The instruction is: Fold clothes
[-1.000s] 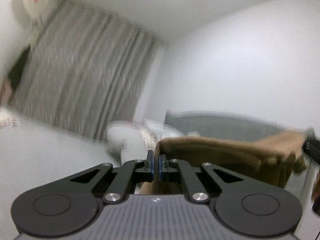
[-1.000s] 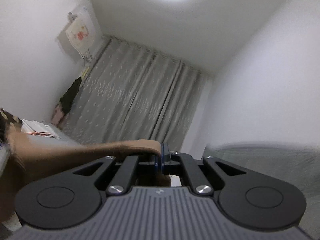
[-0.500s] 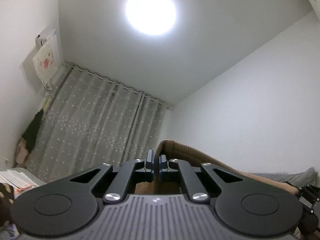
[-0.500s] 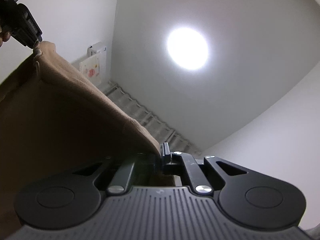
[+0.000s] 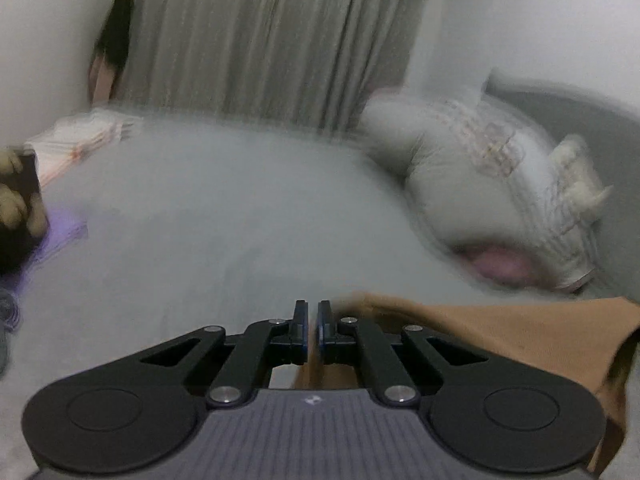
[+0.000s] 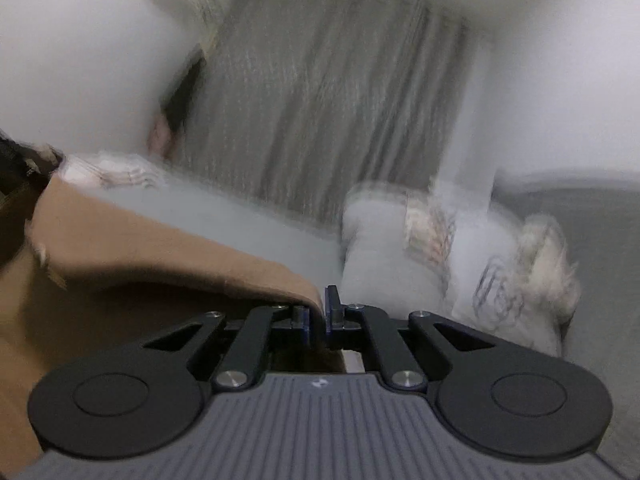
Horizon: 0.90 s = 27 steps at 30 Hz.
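Both grippers carry one garment, a tan-brown, soft, knit-looking cloth (image 6: 152, 248), by two points of its edge.

Right gripper (image 6: 317, 312): jaws nearly together, pinching a corner of the tan cloth; the fabric runs from the pinch off to the left of that view and hangs below. Left gripper (image 5: 313, 320): jaws almost pressed together with only a thin slit showing. The tan cloth (image 5: 500, 332) begins right beside its right finger and some shows beneath the jaws, so I judge an edge is nipped low between the pads, though blur hides the contact itself.

Why held this way: gripping two spread points of one edge keeps the garment stretched as a sheet, likely so it can be laid flat for folding. Most of the cloth is in the air or draped off the grippers; whether any of it rests on the bed I cannot tell.

Surface: a pale grey bed sheet (image 5: 224, 208), smooth and bare just beyond the tan cloth. Further beyond it, to the right, a heap of pale grey and white printed bedding or clothes (image 5: 492, 184). Far behind it, grey pleated curtains (image 5: 272, 40) and white walls. Left of it, at the bed's edge, pale folded items (image 5: 76, 136), too smeared to name.
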Each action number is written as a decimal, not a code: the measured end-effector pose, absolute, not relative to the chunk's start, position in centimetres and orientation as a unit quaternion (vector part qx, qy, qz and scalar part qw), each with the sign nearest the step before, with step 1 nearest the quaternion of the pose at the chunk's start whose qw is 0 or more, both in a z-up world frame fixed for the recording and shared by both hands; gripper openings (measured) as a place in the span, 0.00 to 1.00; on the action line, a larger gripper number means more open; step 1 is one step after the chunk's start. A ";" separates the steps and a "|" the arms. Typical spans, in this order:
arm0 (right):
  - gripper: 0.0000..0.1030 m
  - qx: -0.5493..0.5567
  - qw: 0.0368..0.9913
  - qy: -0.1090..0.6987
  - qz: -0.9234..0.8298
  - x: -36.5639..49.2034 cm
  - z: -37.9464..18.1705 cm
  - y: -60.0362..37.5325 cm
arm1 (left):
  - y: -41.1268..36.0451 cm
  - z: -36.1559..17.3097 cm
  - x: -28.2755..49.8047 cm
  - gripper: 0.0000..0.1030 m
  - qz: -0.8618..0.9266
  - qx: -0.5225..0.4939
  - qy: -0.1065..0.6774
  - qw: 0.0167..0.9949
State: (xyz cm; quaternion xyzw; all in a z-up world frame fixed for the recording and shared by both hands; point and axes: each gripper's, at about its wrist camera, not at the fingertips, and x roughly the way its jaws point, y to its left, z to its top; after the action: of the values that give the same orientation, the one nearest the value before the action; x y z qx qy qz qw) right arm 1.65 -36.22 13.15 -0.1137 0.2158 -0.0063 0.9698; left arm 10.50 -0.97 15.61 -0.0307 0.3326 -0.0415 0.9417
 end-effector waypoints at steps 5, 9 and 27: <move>0.25 -0.089 0.920 0.378 -0.054 11.7 3.3 -37.4 | -0.2 10.3 15.9 0.06 -0.001 -0.049 0.395 0.917; 0.46 -0.007 0.932 0.360 -0.050 11.3 3.0 -39.9 | 0.5 9.0 10.8 0.20 -0.069 -0.041 0.408 0.909; 0.78 0.211 0.938 0.276 -0.017 -5.8 9.5 -49.3 | 5.0 7.7 -2.7 0.99 -0.092 -0.103 0.394 0.909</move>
State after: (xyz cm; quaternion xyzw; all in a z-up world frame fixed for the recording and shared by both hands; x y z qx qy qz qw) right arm -5.78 -49.26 9.54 0.2110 0.2760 -0.0167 0.9376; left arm -2.74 5.04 7.69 -0.1033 0.3938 -0.0922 0.9087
